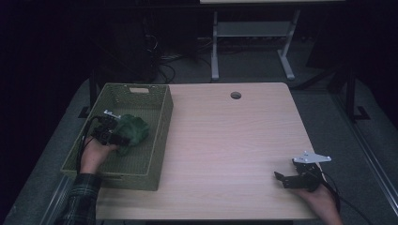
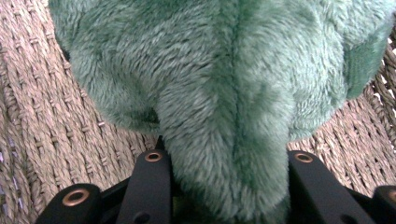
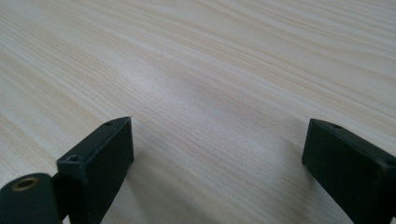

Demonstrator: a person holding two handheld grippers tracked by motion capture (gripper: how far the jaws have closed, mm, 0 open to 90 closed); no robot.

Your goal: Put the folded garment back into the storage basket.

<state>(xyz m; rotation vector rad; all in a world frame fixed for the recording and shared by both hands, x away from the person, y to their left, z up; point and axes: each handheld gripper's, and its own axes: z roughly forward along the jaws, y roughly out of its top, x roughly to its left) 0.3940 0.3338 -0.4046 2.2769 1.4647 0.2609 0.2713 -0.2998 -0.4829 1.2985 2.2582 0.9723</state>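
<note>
A green plush toy [image 1: 132,130] lies inside the woven olive basket [image 1: 162,140] at the table's left. My left gripper [image 1: 115,136] reaches into the basket from the near side, with a hand behind it. In the left gripper view a fold of the green plush toy [image 2: 224,93] sits between the two black jaws and touches both, with the basket floor [image 2: 37,93] under it. My left gripper [image 2: 229,158] is shut on that fold. My right gripper [image 1: 283,178] rests low over the table's front right corner. Its jaws stand wide apart over bare wood, so my right gripper [image 3: 217,140] is open.
The light wooden table [image 1: 225,131] has a round cable hole [image 1: 235,95] near its far edge. The basket's tall walls surround the left hand. Behind the table stands a white-legged frame [image 1: 215,47], with cables on the dark floor.
</note>
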